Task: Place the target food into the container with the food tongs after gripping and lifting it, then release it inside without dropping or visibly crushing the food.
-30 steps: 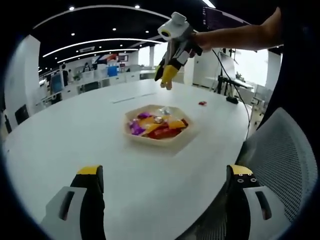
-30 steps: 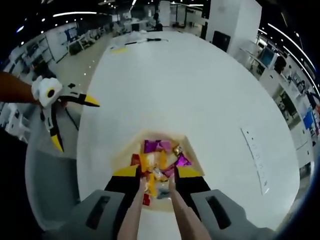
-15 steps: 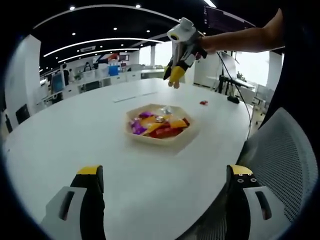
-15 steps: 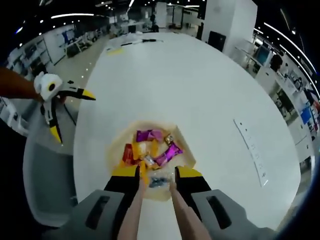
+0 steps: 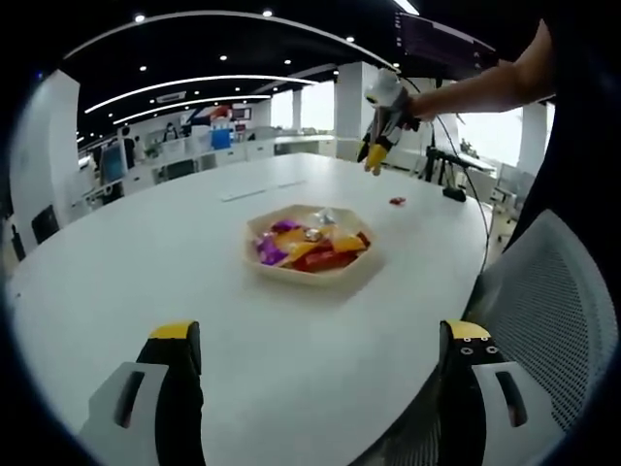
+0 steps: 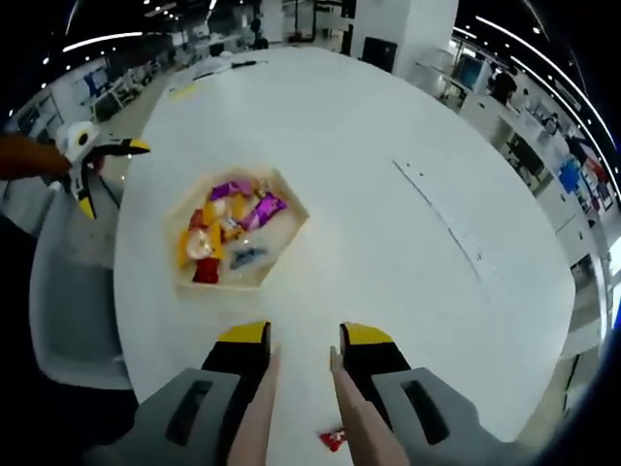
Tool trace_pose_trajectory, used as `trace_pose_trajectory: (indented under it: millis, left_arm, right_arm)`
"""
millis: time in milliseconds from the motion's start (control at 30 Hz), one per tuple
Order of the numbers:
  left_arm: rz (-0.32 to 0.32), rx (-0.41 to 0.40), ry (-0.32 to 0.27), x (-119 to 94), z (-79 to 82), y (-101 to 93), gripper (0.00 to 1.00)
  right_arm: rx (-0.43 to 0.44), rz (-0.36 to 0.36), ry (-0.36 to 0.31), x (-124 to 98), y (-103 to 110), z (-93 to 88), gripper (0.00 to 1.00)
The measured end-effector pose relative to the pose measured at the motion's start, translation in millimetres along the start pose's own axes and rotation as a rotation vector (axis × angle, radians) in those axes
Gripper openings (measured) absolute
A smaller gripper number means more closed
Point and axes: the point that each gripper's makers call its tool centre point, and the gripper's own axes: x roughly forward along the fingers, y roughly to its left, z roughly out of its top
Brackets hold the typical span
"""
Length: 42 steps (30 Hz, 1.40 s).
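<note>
Two claws to keep track of here. Your left claw [image 5: 312,359] hangs low over the near edge of the white worktop [image 5: 146,262], jaws spread wide apart with nothing between them. From its view, the shallow tan tray [image 5: 309,274] sits out toward the middle of the worktop, well ahead of the jaws, holding a heap of wrapped sweets in purple, orange, red and silver. You can't really count them; they overlap and the wrappers blur together.

Your right claw [image 6: 304,342] has its yellow-tipped jaws close together around a pair of pale tongs [image 6: 349,413], whose two arms run up between the jaws. The tong tips end roughly at the jaw tips with a narrow gap between them, and nothing is caught in that gap. The lower part of the tongs is cut off at the bottom of the view, so how you're gripping them further down is anyone's guess.

One small red wrapped piece [image 6: 332,442] lies on the worktop by itself, right near the bottom of the right gripper view and half hidden between the tong arms. In the left gripper view the same red piece [image 5: 394,201] is a tiny speck beyond the tray, and the right claw [image 5: 375,155] is held up in the air above and behind it, at the end of your bare arm [image 5: 475,83].

In the right gripper view the tray [image 6: 283,236] is off to the left, away from the tongs.
</note>
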Motion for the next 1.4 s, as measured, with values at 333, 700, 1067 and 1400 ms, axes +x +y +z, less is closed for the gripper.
trace_pose_trajectory:
  millis: [333,700,1067,1400]
  left_arm:
    - [-0.005,0.006,0.019,1,-2.1,-0.5,1.0]
    - [-0.011,0.007,0.033,2,-4.6,-2.1,1.0]
    - [-0.005,0.005,0.04,3,-6.0,-0.7,1.0]
    - [-0.005,0.006,0.046,3,-6.6,-1.2,1.0]
  right_arm:
    - [0.07,-0.045,0.008,-32,-23,-50.0,0.27]
    - [0.111,-0.068,-0.006,-43,-34,-73.6,0.28]
    - [0.15,-0.075,0.011,-29,-36,-90.2,0.28]
    - [0.171,-0.077,0.02,-7,-36,-110.1,0.28]
